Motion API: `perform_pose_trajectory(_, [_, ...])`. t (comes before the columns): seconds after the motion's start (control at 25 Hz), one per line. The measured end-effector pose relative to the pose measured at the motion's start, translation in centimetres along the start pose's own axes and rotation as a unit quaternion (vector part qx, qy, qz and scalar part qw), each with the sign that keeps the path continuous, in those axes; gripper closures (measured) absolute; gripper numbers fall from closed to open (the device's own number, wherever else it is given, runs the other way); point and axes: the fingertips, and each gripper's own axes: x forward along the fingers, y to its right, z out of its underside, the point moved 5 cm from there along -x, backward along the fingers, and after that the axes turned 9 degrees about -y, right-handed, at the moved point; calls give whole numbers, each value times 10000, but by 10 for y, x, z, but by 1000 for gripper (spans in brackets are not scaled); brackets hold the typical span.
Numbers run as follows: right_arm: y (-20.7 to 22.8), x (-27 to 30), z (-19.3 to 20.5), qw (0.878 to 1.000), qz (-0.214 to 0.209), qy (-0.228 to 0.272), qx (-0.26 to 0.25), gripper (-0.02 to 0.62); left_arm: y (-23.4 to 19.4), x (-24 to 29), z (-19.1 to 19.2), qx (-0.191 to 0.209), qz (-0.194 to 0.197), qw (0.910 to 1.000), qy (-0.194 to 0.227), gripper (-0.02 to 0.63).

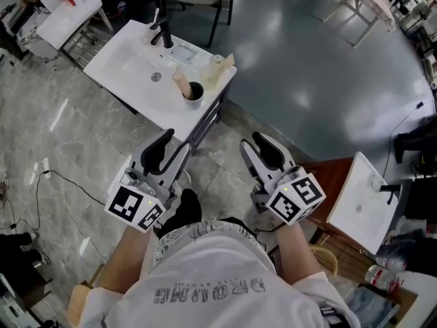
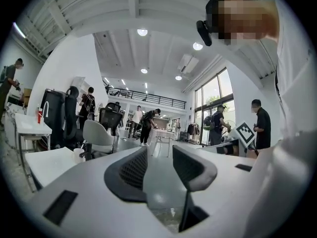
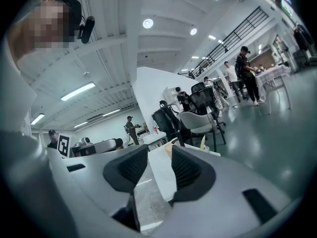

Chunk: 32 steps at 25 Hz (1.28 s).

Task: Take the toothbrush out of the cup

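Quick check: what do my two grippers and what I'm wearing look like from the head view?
The left gripper and right gripper match: white bodies, curved black ribbed pads, each carrying a cube of black-and-white square markers. The person wears a white printed T-shirt.

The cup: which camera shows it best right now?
Head view: it looks down into the cup on the white sink. The left gripper view shows at most a tiny white shape; the right gripper view shows only the sink's edge.
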Motion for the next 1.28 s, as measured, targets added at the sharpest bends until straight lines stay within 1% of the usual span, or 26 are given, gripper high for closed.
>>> perform_pose_trajectory(0.28, [2, 77, -19, 9998, 124, -130, 40, 434, -80, 19, -9, -110, 102, 9999, -81, 431])
perform_pose_trajectory(0.56, [-1, 136, -41, 9991, 359, -204, 67, 436, -148, 35, -27, -179, 310, 9994, -41, 431])
perform_pose_trajectory(0.76, [-8, 178, -51, 9985, 502, -232, 56, 436, -193, 38, -33, -228, 438, 9988, -40, 431])
perform_pose_trajectory(0.96, [-13, 202, -57, 9979, 600, -235, 51, 439, -221, 38, -35, -253, 492, 9985, -14, 431])
perform_pose_trajectory(1.28, [-13, 212, -65, 9969, 772, -173, 18, 442, -236, 33, -34, -290, 524, 9982, -25, 431])
